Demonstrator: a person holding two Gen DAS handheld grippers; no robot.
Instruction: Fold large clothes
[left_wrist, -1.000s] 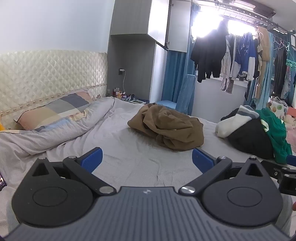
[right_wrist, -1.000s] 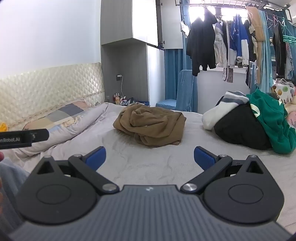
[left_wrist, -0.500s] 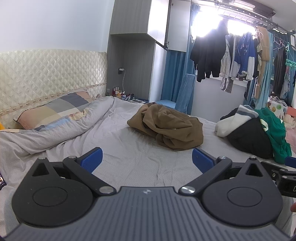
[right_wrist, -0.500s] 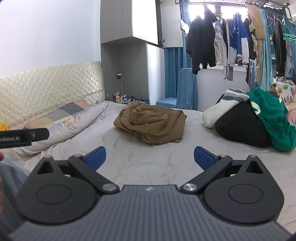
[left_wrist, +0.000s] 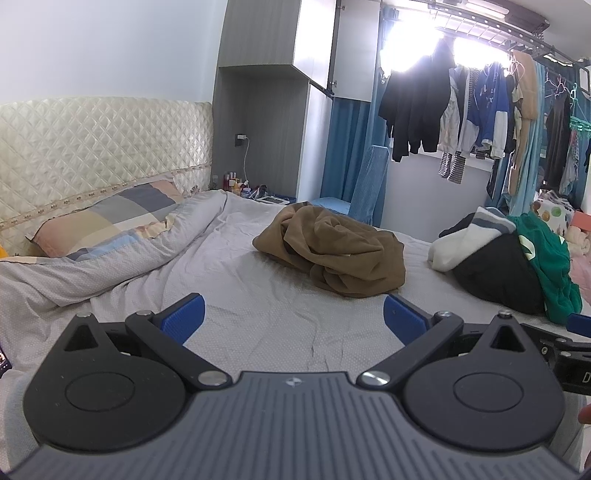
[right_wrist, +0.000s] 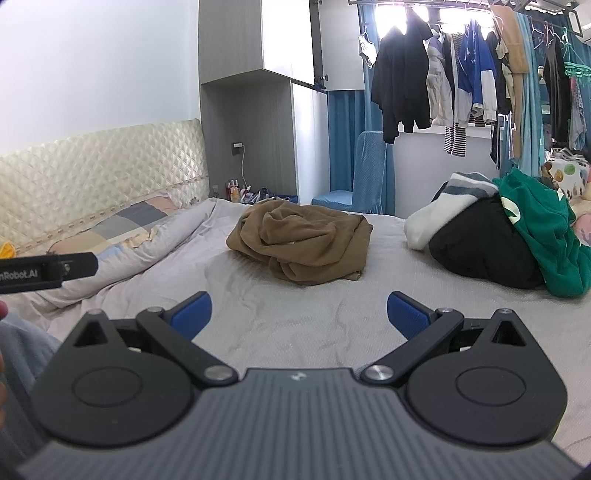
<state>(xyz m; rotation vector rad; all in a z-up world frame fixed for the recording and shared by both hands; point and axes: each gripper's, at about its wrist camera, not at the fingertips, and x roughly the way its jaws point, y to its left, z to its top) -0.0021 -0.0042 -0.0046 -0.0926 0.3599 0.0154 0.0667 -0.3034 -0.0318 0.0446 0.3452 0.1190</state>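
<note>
A crumpled brown garment (left_wrist: 332, 251) (right_wrist: 299, 243) lies in a heap in the middle of the grey bed sheet (left_wrist: 280, 321) (right_wrist: 295, 310). My left gripper (left_wrist: 293, 317) is open, blue pads wide apart, hovering over bare sheet short of the garment. My right gripper (right_wrist: 299, 314) is open too, nothing between its fingers, also short of the garment. The side of the left gripper shows at the left edge of the right wrist view.
A pile of black, white and green clothes (left_wrist: 517, 258) (right_wrist: 517, 243) sits at the bed's right. A patchwork pillow (left_wrist: 107, 225) and rolled duvet (left_wrist: 110, 266) lie at the left by the quilted headboard. Hanging clothes (right_wrist: 461, 85) and a blue chair (right_wrist: 365, 177) stand beyond the bed.
The right wrist view has crept slightly closer to the brown garment. The left gripper is nearly still. Both stay open.
</note>
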